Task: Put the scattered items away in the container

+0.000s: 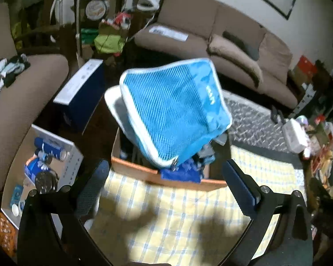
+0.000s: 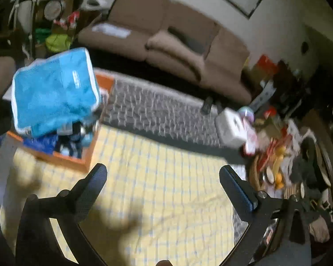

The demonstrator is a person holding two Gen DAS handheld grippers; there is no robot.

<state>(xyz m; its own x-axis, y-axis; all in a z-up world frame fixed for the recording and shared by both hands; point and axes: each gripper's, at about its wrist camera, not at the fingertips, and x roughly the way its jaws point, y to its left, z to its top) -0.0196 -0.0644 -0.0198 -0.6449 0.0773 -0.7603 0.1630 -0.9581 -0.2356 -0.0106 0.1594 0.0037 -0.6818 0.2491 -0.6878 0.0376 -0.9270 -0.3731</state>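
Observation:
A blue mesh pouch [image 1: 173, 110] with white trim lies tilted on top of the orange-rimmed box [image 1: 133, 170], which holds several dark and blue items. My left gripper [image 1: 165, 165] is open just short of the box's near rim, over a yellow checked cloth [image 1: 177, 217], with nothing between its fingers. In the right wrist view the pouch [image 2: 53, 93] and the box [image 2: 77, 163] are at the left. My right gripper [image 2: 163, 169] stands wide open and empty above the yellow cloth [image 2: 155, 177], apart from the box.
A brown sofa [image 1: 222, 44] runs along the back wall behind a grey patterned rug [image 2: 162, 115]. A white carton with bottles [image 1: 48, 155] and a navy box [image 1: 82, 93] stand left of the container. Cluttered small items [image 2: 275, 155] fill the right side.

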